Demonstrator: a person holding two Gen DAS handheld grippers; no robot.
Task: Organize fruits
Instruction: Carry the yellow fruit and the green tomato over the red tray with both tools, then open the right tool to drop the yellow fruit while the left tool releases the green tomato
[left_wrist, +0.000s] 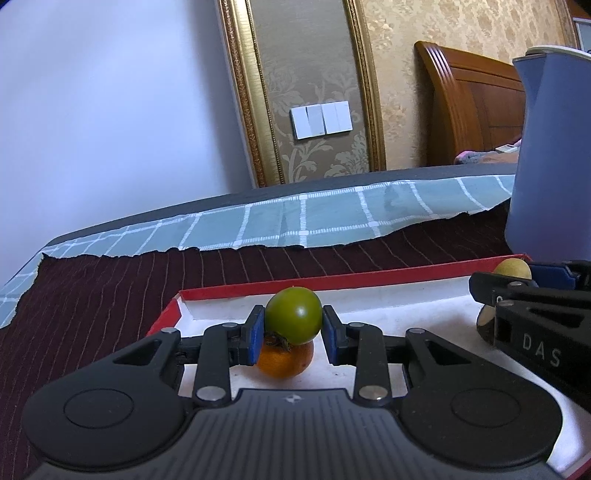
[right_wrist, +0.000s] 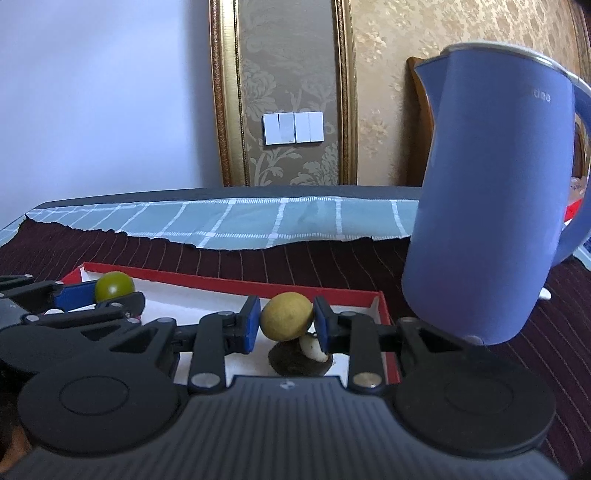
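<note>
Striped maroon cloth bearing red-rimmed tray. Left gripper clamps green fruit above orange fruit; right gripper clamps yellow fruit. Light, smooth, likely bruisable; grip at widest girth.

Big blue electric kettle sits on the right side of the table, standing on a dark maroon striped cloth. Behind that there's a pale green checked cloth with a ragged edge, partly tucked under the maroon one. On the back wall: a gold-framed panel with floral wallpaper and a row of white light switches. A wooden headboard shows off to the right, behind the kettle.
</note>
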